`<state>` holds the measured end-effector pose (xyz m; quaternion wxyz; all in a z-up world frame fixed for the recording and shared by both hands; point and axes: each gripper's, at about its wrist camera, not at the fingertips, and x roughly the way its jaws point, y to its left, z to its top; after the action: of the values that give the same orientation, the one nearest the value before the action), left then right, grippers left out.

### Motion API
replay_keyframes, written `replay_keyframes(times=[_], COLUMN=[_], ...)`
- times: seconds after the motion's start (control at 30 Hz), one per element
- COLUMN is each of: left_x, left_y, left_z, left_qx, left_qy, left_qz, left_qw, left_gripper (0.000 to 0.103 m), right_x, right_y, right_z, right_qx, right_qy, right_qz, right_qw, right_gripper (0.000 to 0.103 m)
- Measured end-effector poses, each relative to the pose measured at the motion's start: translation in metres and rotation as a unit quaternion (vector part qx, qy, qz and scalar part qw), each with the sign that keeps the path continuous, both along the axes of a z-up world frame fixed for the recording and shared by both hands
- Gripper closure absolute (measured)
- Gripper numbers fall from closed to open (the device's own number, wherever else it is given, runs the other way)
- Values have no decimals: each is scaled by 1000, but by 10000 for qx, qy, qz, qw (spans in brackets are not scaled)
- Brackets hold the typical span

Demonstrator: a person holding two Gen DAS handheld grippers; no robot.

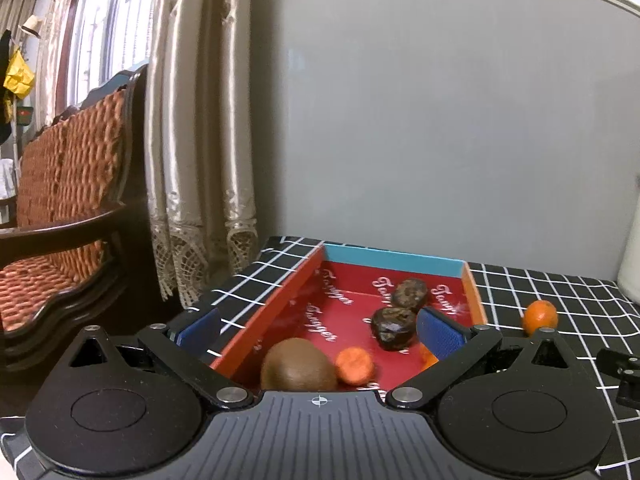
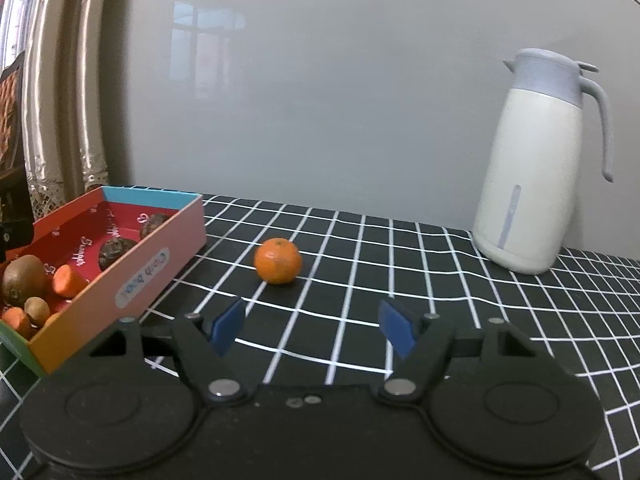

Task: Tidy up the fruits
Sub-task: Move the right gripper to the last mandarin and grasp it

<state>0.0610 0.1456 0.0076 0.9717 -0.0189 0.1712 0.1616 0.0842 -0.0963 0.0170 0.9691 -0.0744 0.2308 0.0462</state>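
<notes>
A red cardboard box [image 1: 272, 312] lies on the checked cloth. In it are a big kiwi [image 1: 298, 366], a carrot piece [image 1: 354, 365] and two dark wrinkled fruits [image 1: 394, 328]. My left gripper [image 1: 319, 332] hangs over the box's near end, open wide, with nothing between its blue pads [image 1: 438, 336]. One tangerine [image 2: 278, 261] sits on the cloth to the right of the box [image 2: 180, 236]. My right gripper [image 2: 313, 326] points at it from a short way back, open and empty. In the right wrist view the box also holds a small kiwi [image 2: 37, 310] and another carrot piece [image 2: 16, 320].
A white and grey thermos jug [image 2: 536, 168] stands at the back right against the grey wall. The black checked tablecloth [image 2: 360, 280] stretches between tangerine and jug. A wooden sofa [image 1: 68, 208] and curtains [image 1: 192, 140] lie beyond the table's left edge.
</notes>
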Motion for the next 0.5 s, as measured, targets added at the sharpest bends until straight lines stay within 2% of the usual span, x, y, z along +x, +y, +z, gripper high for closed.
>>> replay_keyframes(times=[0.33,0.5], left_x=[1,5], left_y=[36,44], left_z=[-3,-5], left_qx=[35,-15], left_qy=[114,182], left_qz=[315,301], left_qw=[9994,9994], left_gripper=[0,0], right_x=[17,30], right_y=[25,32], right_z=[-4,-8], right_qx=[48,95], right_qy=[8,37], right_qz=[134,129], right_qw=[9999,9999], right_gripper=[31,33])
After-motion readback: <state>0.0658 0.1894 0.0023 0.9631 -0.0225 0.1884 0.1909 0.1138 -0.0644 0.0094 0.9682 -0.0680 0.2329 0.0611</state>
